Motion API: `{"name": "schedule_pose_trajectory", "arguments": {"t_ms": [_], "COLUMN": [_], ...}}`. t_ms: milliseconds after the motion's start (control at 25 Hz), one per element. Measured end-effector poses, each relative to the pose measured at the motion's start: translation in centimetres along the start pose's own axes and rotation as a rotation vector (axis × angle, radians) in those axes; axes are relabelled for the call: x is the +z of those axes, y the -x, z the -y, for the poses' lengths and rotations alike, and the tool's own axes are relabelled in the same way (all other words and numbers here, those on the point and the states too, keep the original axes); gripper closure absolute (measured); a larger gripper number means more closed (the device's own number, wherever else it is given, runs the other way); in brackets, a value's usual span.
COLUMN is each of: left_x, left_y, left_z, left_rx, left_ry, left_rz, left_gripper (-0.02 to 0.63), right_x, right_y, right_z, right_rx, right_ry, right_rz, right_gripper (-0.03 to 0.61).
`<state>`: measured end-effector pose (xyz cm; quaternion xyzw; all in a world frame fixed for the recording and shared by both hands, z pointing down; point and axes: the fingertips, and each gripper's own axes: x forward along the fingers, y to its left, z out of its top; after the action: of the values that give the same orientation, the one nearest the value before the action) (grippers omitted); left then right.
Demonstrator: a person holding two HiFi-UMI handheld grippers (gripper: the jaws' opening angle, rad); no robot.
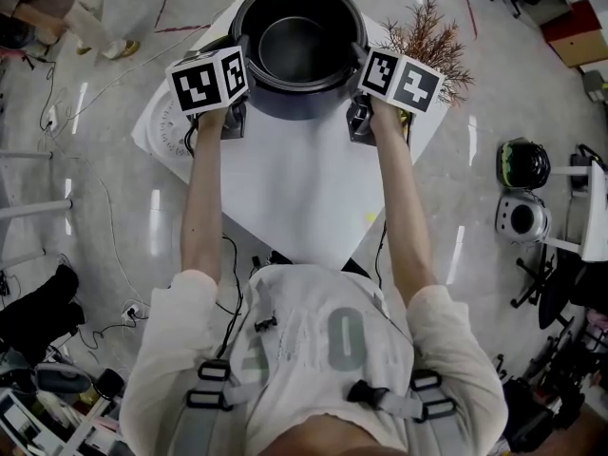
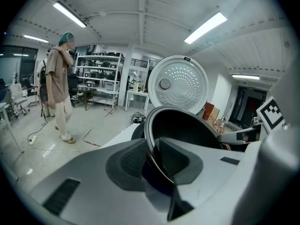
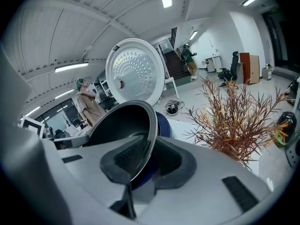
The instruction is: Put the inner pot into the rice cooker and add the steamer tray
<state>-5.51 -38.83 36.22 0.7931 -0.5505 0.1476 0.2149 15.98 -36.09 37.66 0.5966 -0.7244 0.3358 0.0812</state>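
In the head view, locate the inner pot (image 1: 296, 41) inside the mouth of the rice cooker (image 1: 302, 104), at the far end of a white table (image 1: 304, 188); cannot tell whether fully seated. Note the left gripper (image 1: 237, 69) at the pot's left rim and the right gripper (image 1: 364, 74) at its right rim, opposite each other, marker cubes uppermost. Note both bare forearms stretched forward and near parallel, left hand (image 1: 214, 120) and right hand (image 1: 388, 117) just behind the cubes, and a dried plant (image 1: 427, 41) just right of the cooker. In the left gripper view, read the jaw state, covered by the cubes from above: jaws narrowly parted, pads clamped on the thin rim of the inner pot (image 2: 187, 125). Seen properly only from gripper level: the cooker lid (image 2: 178, 84) raised upright behind the pot, and a person (image 2: 58, 78) standing on the floor at left. In the right gripper view, same reading: jaws nearly together, gripping the opposite rim, with blue cooker wall (image 3: 164, 125) just behind, the lid upper left and the plant close at right.
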Motion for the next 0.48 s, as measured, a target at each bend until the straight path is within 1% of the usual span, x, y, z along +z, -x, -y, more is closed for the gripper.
{"name": "schedule_pose_trajectory", "arguments": {"t_ms": [280,360,480], "left_x": [-0.4,-0.4,-0.9], "left_y": [-1.1,-1.3,-1.6], "left_z": [0.1,-0.1,0.0], "left_rx": [-0.003,0.002,0.005], "left_ry": [0.001,-0.004,-0.02], "left_rz": [-0.01,-0.012,-0.019], "left_gripper": [0.525,0.525,0.523], "right_x": [-0.3,-0.1,-0.2], "right_y": [-0.9,-0.9,-0.9], "right_z": [0.8,0.8,0.9], "right_rx": [-0.011,-0.023,-0.064], "right_ry": [-0.018,0.001,0.063], "right_rz": [0.0,0.007,0.022], "right_gripper": [0.499,0.495,0.483]}}
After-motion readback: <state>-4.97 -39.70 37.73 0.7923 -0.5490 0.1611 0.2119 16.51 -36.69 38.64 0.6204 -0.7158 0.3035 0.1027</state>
